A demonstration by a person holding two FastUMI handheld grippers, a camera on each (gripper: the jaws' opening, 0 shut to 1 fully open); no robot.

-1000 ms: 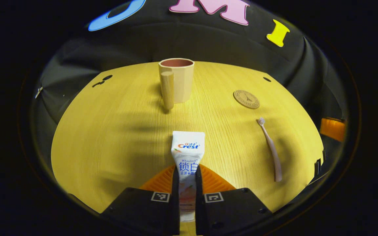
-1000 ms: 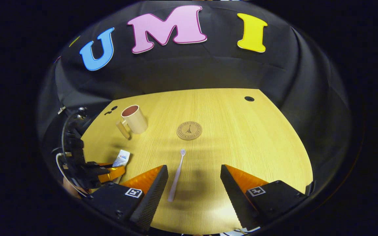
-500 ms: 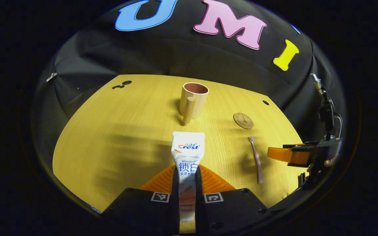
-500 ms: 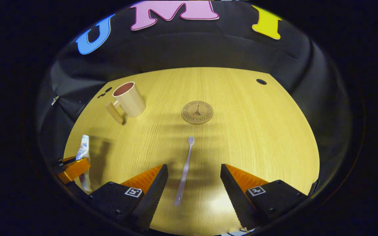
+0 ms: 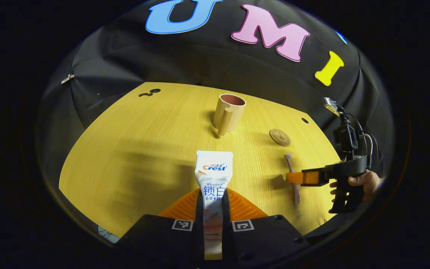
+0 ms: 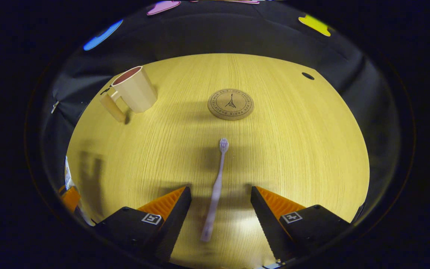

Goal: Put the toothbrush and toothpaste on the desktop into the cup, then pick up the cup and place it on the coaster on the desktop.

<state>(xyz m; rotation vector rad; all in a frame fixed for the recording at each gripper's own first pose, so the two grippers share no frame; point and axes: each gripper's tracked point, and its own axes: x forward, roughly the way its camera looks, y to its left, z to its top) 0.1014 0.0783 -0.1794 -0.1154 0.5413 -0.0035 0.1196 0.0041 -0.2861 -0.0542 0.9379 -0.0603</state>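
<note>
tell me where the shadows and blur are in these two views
Left gripper view: soft dark shadow bands cross the yellow wooden tabletop left of the white toothpaste tube; fisheye bends the table edge. Right gripper view: the pale pink toothbrush handle end looks blurred, with shadow beneath.

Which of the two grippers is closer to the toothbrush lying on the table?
The right gripper: its open fingers sit on either side of the toothbrush handle. The left gripper is off to the side, clamped on the toothpaste.
</note>
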